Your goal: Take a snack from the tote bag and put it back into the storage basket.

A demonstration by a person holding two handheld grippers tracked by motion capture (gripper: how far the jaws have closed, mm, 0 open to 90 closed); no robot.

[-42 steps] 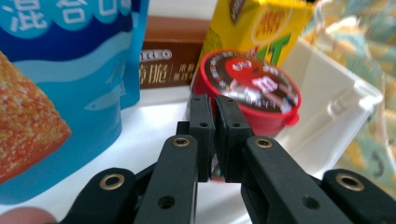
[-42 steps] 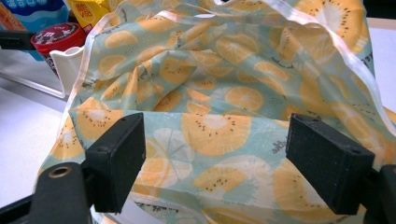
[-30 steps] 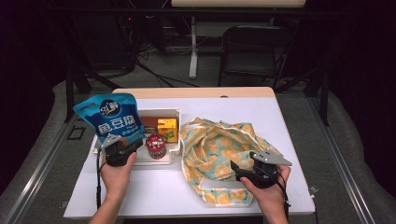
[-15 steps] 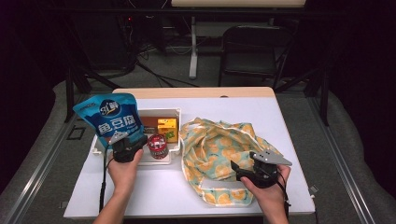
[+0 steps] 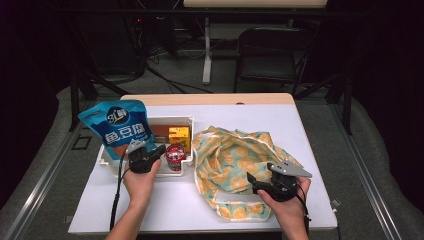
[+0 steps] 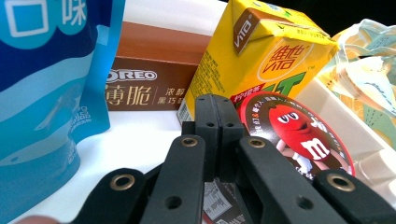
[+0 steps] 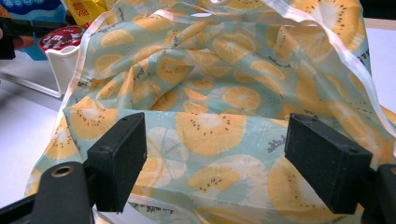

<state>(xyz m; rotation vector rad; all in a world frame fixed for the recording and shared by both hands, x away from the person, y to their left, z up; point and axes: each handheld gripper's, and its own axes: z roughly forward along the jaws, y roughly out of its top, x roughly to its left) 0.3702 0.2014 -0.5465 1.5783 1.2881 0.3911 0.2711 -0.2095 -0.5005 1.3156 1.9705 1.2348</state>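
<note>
Near the left edge of the surface [image 5: 210, 210], the left gripper [image 5: 150, 156] has slid sideways over the past second, from beside the blue snack pouch [image 5: 118, 127] toward the middle of the white tray [image 5: 187, 120], and now hangs just over the round red M&M's tin [image 5: 175, 154]. Its jaws are pressed fully together with nothing between them; in the left gripper view the closed tips sit right at the tin's lid [image 6: 299, 135], though whether they touch it is hard to say from this angle. Behind the tin stand the yellow drink carton [image 6: 261, 56] and the brown Oreo box [image 6: 149, 79], all inside the tray.

Toward the right front corner, the right gripper [image 5: 260, 182] has not moved. Its jaws stand wide apart, one on each side of a fold of the orange-print cloth bag [image 7: 219, 93], which lies crumpled beside the tray; the pads do not appear to pinch the fabric.

The shift suggests the tin is the next item bound for the bag. With the left jaws closed, they would have to open before any pickup, and the bag's mouth is not yet held open.
</note>
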